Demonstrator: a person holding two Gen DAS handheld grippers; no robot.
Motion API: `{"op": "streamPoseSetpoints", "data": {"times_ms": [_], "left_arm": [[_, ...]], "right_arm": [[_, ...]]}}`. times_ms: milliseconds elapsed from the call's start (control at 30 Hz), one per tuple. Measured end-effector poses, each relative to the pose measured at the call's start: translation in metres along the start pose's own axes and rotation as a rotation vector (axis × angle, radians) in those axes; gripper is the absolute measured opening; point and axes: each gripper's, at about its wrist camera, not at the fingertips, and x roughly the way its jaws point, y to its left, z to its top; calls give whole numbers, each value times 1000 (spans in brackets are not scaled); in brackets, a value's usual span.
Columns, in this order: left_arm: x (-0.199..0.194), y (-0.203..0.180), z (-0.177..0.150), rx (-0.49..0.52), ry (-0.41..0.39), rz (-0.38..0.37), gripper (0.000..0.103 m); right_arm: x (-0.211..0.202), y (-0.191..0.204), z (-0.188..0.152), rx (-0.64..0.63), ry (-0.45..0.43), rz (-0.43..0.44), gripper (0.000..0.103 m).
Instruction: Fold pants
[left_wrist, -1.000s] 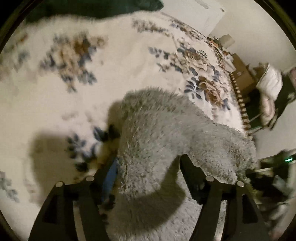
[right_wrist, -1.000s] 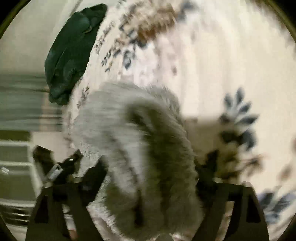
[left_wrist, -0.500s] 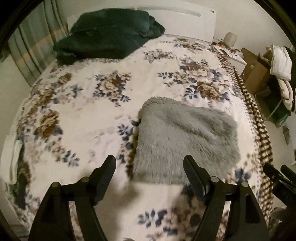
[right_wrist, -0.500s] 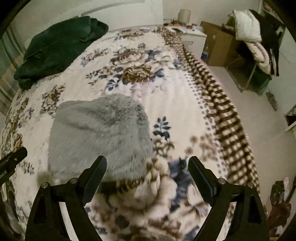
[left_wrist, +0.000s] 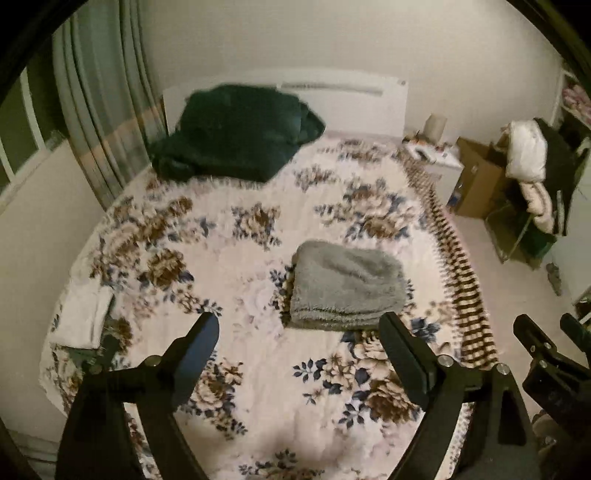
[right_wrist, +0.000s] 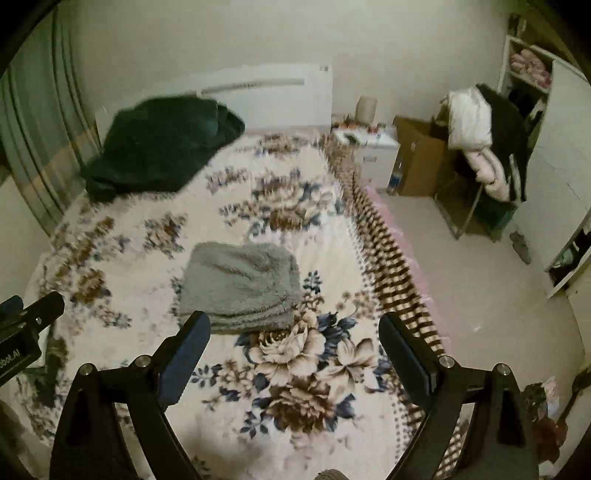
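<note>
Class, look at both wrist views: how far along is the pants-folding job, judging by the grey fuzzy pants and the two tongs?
Done: the grey fuzzy pants lie as a compact folded stack on the floral bedspread. In hand: nothing; the left tongs and right tongs both stand open and empty, above the bed, the left's jaws having just opened wider. Left: apparently nothing, perhaps a tidy-up only.

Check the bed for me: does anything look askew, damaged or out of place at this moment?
Nothing stands out. The grey fluffy pants lie folded in a compact, fairly even stack on the floral bedspread, away from its edges. Both grippers hang clear above, jaws open and empty.
</note>
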Motion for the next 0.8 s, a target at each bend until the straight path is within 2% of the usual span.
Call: {"op": "streamPoseSetpoints", "data": {"times_ms": [100,233,433,633,800], "left_arm": [[-60,4,-8,9,-44,-13,91],[-115,8,-21,25,-86,-15,91],[-169,13,-38,27,-106,-36,91],[-200,11,-46,4,-129,-18,91],[-221,8,-48,-4,-162,1,91]], "right_arm": [[-74,-2,-6,4,-57,-7,95],[-161,-5,-20,17,-115,-15,95],[-263,-7,-46,37,-173,-13,95],[-328,-13,-54,34,-222,25,95],[-356,-17,-53,4,-258,43,95]]}}
